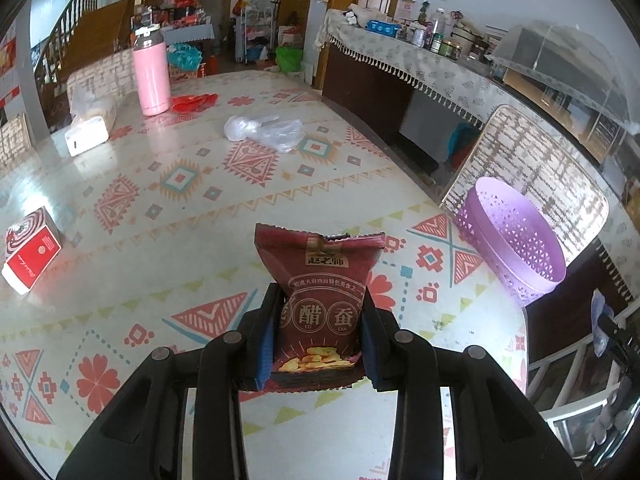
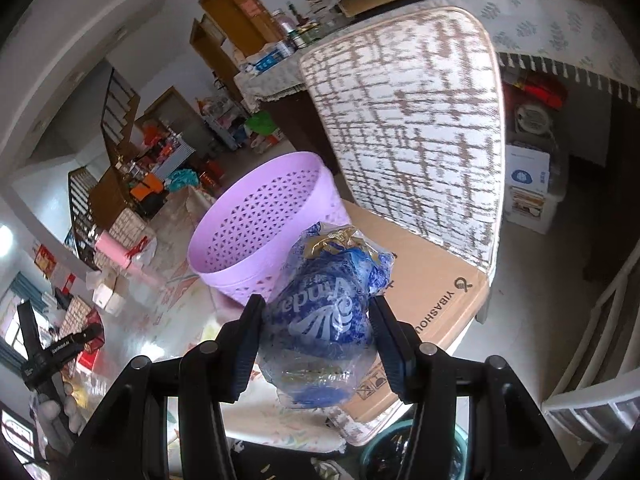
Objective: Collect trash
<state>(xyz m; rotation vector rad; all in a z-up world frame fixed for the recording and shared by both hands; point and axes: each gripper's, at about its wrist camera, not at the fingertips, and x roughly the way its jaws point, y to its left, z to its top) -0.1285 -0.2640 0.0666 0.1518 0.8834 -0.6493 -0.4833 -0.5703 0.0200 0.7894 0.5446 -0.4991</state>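
- My left gripper (image 1: pixel 320 320) clenched on red snack packet (image 1: pixel 320 280), bottom centre; label reads "醋蚕", "CU CAN".
- My right gripper (image 2: pixel 316 320) clamps crumpled blue wrapper (image 2: pixel 324 320), partial lettering "Vinda".
- Purple basket (image 2: pixel 260 216) just beyond wrapper, centre frame.
- Cardboard (image 2: pixel 432 280) right of it: "YIBASHOU".
- Clear plastic bag (image 1: pixel 264 130) on table (image 1: pixel 200 220), upper centre.

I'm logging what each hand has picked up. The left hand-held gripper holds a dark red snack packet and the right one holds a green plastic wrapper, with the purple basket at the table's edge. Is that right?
One detail is off: the wrapper in the right hand-held gripper is blue, not green, as the right wrist view shows. The left hand-held gripper does hold the dark red snack packet, and the purple basket sits at the table's edge.
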